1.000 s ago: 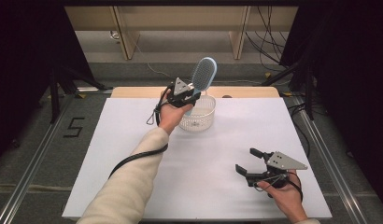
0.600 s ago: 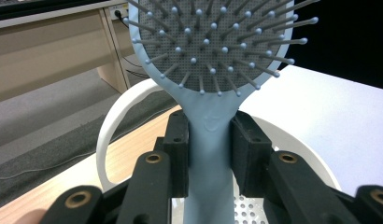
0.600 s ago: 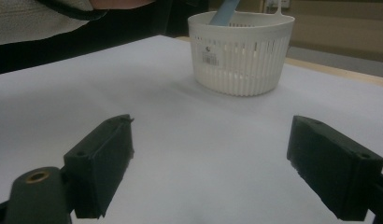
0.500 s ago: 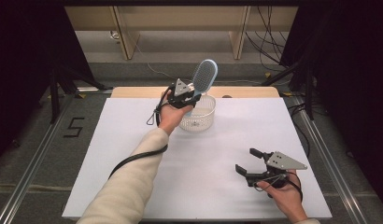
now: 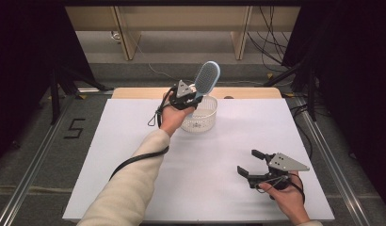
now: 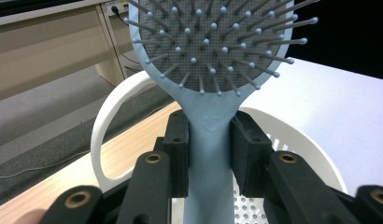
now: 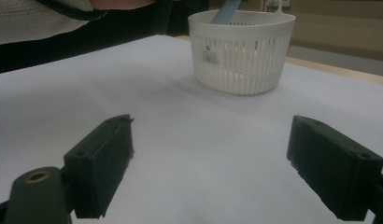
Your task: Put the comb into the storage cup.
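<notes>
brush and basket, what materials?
Brush: looks like matte light-blue moulded plastic, smooth one-piece handle; thin pins with ball tips on a dotted grey pad, possibly rubber. Basket: white, slightly glossy plastic, thin slotted walls, perforated floor.

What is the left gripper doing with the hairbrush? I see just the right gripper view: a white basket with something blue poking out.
Observer: The left gripper is shut on the hairbrush, clamping the handle just below the head.
Operator: Which way is the brush pointing?
Observer: In the high view the bristled head rises above the white basket, with the handle running down into it.
Operator: Where is the basket on the table?
Observer: It stands near the far edge of the white table, left of the middle.
Operator: And my own gripper?
Observer: The right gripper is open over the table's near right part, holding nothing.
</notes>
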Demonstrator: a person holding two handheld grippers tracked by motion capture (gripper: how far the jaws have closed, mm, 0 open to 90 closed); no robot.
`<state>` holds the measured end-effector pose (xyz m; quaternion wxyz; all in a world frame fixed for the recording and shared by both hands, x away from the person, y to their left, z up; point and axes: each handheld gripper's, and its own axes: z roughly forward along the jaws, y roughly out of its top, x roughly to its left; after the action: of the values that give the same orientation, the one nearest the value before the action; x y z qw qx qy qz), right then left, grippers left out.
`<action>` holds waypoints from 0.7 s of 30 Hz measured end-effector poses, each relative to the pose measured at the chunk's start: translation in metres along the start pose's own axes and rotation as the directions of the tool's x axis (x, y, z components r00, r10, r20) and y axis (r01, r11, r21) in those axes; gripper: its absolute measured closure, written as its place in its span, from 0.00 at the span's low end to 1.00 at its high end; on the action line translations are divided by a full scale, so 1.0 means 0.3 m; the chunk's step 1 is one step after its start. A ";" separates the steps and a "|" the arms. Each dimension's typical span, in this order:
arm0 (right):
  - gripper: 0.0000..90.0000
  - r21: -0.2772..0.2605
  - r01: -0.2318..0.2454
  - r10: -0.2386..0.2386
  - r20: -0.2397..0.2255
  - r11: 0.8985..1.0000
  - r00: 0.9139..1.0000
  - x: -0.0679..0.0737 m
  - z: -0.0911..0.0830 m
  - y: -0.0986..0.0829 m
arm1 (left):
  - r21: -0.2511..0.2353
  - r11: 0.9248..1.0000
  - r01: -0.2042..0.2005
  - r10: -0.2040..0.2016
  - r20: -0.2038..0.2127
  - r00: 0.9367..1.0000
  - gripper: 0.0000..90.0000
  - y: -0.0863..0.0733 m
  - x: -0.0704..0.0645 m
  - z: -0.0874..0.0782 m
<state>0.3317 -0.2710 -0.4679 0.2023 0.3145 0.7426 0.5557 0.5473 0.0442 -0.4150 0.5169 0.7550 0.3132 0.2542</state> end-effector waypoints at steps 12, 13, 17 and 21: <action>0.17 0.001 -0.003 0.003 0.001 1.000 1.000 0.000 -0.001 0.000 | 0.012 1.000 -0.007 0.007 0.005 1.000 0.77 -0.003 -0.003 0.006; 0.17 0.001 -0.004 0.004 0.001 1.000 1.000 0.000 -0.001 0.000 | 0.012 1.000 -0.008 0.008 0.006 1.000 0.77 -0.004 -0.002 0.007; 0.17 0.001 -0.004 0.004 0.001 1.000 1.000 0.000 -0.001 0.000 | 0.016 1.000 -0.007 0.007 0.007 1.000 0.77 -0.006 -0.003 0.008; 0.17 0.002 -0.006 0.006 0.001 1.000 1.000 0.001 -0.001 0.000 | 0.020 1.000 -0.009 0.009 0.010 1.000 0.77 -0.008 -0.002 0.011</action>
<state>0.3314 -0.2709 -0.4678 0.2006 0.3171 0.7422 0.5553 0.5486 0.0423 -0.4184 0.5096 0.7629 0.3097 0.2498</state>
